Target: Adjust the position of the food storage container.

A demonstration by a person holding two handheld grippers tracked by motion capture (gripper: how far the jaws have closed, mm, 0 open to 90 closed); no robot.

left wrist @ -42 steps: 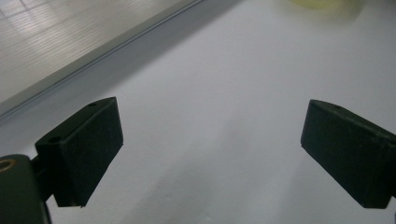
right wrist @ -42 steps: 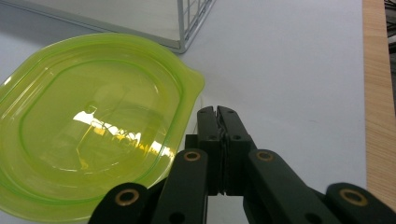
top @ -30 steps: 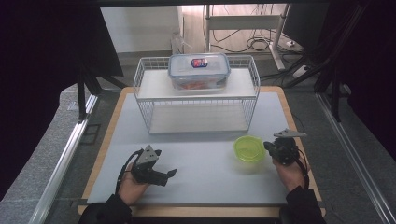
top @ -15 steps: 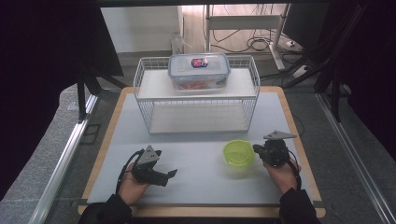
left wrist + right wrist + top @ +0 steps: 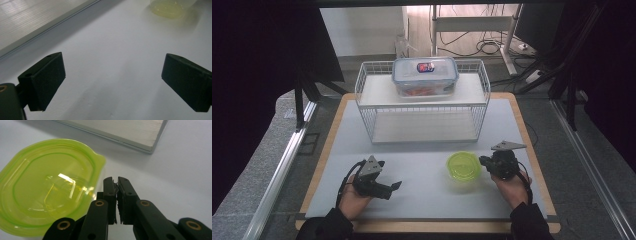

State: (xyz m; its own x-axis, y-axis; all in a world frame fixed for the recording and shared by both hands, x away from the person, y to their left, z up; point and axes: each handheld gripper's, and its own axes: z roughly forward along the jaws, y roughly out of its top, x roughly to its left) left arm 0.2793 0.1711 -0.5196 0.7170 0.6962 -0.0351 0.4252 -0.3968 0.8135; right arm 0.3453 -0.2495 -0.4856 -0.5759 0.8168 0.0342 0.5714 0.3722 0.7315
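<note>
My R gripper, jaws nearly pressed together w/ a thin slit just opening, nothing between, sits beside the glossy translucent green lid. L gripper jaws spread wide over matte white tabletop.

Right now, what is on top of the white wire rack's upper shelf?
A clear plastic lidded container with a red-and-blue label sits on the white wire rack, on its top shelf. Something orange-red shows through its wall, but I cannot tell what; the lid covers it from above.
</note>
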